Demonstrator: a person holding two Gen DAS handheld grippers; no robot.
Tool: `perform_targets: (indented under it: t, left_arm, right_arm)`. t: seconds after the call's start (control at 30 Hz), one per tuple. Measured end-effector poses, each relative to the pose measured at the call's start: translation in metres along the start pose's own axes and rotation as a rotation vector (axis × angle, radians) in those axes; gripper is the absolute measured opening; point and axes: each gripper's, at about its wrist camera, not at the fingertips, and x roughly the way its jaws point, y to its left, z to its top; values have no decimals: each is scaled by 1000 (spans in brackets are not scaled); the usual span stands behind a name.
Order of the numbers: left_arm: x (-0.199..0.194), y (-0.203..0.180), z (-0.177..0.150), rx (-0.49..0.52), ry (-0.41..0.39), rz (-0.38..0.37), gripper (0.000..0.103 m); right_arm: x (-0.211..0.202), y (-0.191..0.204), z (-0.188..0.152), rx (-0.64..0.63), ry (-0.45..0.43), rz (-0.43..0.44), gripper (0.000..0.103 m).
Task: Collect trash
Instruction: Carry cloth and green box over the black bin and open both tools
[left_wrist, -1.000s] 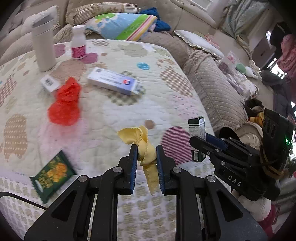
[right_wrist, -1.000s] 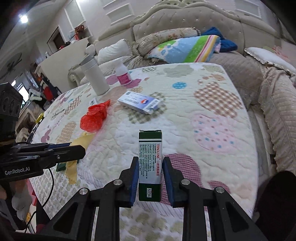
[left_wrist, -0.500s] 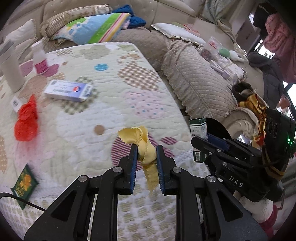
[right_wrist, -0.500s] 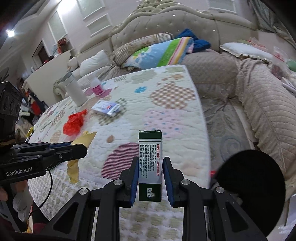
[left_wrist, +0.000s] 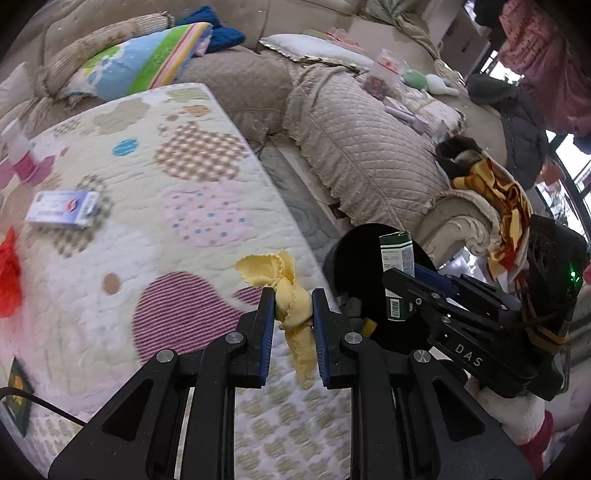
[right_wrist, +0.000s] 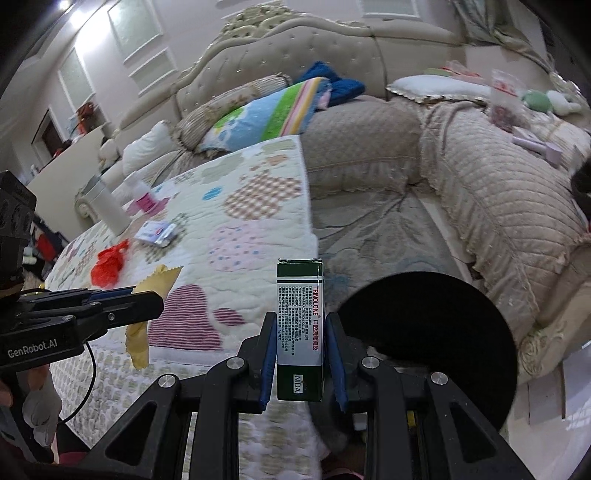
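My left gripper (left_wrist: 293, 308) is shut on a crumpled yellow wrapper (left_wrist: 284, 291), held over the table's right edge. My right gripper (right_wrist: 300, 332) is shut on a green and white medicine box (right_wrist: 300, 325), held upright beside a black bin (right_wrist: 432, 339). The bin also shows in the left wrist view (left_wrist: 369, 266), just right of the wrapper and behind the box (left_wrist: 397, 277). A red crumpled bag (right_wrist: 109, 262), a blue and white box (left_wrist: 62, 208) and a green packet (left_wrist: 16, 400) lie on the quilted table (left_wrist: 129, 184).
A white tumbler (right_wrist: 105, 205) and a small pink-labelled bottle (left_wrist: 20, 155) stand at the table's far side. Beige quilted sofas (left_wrist: 369, 147) with pillows and clutter surround the table. A narrow strip of carpeted floor (right_wrist: 376, 236) lies between table and sofa.
Both grippers have swung right, off the table's middle toward its right edge. The black bin has come into full view beside them. Both grips are unchanged.
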Motion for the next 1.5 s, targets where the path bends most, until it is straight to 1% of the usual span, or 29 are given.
perform_targets:
  t: [0.33, 0.63, 1.1, 1.5]
  left_arm:
    - [30, -38, 12, 53, 29, -36, 17]
    - [55, -56, 16, 67, 64, -89, 17]
    - [75, -66, 16, 77, 90, -97, 17]
    - [80, -65, 15, 67, 92, -112, 17]
  right_arm:
    - [-8, -43, -7, 77, 2, -56, 25]
    - [-4, -71, -16, 137, 19, -79, 25]
    - [4, -84, -22, 168, 40, -88, 25]
    - [6, -87, -21, 180, 44, -91, 25]
